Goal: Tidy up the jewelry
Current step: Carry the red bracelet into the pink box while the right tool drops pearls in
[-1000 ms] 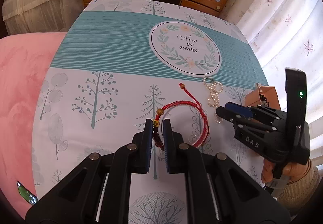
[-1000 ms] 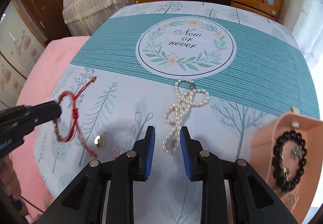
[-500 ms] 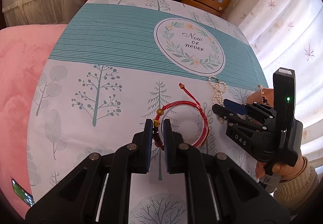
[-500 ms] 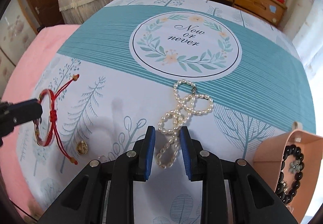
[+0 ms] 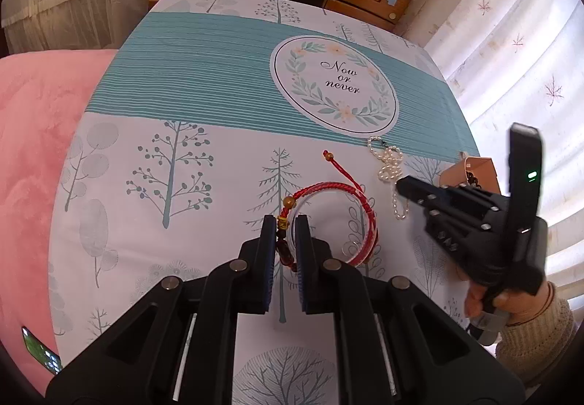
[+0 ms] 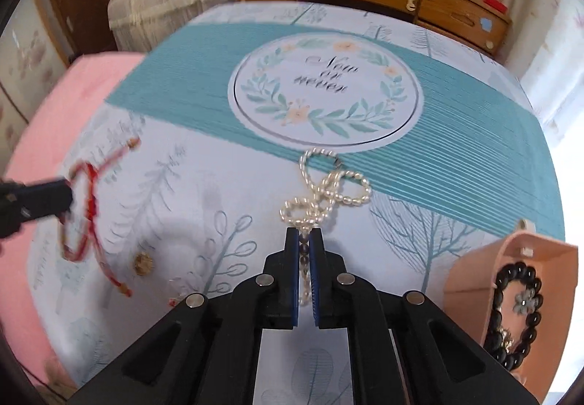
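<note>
While the red cord bracelet (image 5: 330, 213) is pinched at its beaded end by the left gripper (image 5: 284, 228) above the printed tablecloth (image 5: 175, 84), the pearl strand (image 6: 321, 189) is clamped near its lower end between the pressed-together pads of the right gripper (image 6: 303, 240). The rest of the strand is seen looped on the cloth. Near the right edge, a black bead bracelet (image 6: 514, 317) is held in a peach tray (image 6: 471, 281).

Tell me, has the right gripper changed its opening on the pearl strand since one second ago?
Yes. The right gripper stood open around the pearl strand; now its blue pads are shut on the strand's near end, on the tablecloth.
</note>
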Tool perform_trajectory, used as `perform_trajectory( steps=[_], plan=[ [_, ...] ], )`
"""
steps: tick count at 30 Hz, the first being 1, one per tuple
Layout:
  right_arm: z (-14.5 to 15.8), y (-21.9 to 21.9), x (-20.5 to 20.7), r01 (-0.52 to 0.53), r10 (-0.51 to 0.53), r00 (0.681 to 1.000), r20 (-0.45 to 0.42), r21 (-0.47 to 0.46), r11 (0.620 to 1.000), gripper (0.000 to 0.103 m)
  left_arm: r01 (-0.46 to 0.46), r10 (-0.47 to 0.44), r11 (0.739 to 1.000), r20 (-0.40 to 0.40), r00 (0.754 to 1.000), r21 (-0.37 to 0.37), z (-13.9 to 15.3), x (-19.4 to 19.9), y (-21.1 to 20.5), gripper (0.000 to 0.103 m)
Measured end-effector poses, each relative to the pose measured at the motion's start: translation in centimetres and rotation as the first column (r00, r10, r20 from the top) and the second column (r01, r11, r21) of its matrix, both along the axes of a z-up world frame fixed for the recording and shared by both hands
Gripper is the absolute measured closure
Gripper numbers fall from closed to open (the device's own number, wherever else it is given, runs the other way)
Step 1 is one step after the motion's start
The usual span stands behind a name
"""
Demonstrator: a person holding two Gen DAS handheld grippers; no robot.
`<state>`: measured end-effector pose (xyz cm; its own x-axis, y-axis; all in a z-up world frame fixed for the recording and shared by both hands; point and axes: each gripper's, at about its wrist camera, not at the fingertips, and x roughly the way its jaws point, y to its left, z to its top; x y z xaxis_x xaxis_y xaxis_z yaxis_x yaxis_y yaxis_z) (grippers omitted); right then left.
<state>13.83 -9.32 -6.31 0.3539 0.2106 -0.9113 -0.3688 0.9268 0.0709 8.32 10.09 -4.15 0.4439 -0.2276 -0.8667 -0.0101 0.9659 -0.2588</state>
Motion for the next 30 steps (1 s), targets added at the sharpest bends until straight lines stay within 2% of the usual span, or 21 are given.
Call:
perform_trajectory(
  steps=[6, 12, 21, 30],
  plan=[
    [6.1, -3.8, -1.4, 0.083, -0.096, 0.993, 0.066, 0.180, 0.980, 0.098, 0.030, -0.030, 1.000, 0.017, 0.999, 0.007, 1.1, -0.5, -1.2, 0.095],
    [12.9, -8.1, -3.7, 0.122, -0.176, 0.971, 0.163, 0.299, 0.947, 0.098, 0.075, -0.075, 0.997, 0.058, 0.995, 0.011, 3.4, -1.2, -3.1, 0.095],
    [21.2, -15.2, -9.4, 0.167, -0.304, 0.909, 0.285, 0.419, 0.892, 0.098, 0.170, -0.172, 0.985, 0.130, 0.976, 0.033, 7.8, -1.8, -8.2, 0.095],
    [28.7, -21.9, -15.4, 0.167, -0.402, 0.828, 0.392, 0.513, 0.842, 0.098, 0.300, -0.308, 0.951, 0.201, 0.930, 0.069, 11.6, -2.5, -15.4, 0.095]
  ],
)
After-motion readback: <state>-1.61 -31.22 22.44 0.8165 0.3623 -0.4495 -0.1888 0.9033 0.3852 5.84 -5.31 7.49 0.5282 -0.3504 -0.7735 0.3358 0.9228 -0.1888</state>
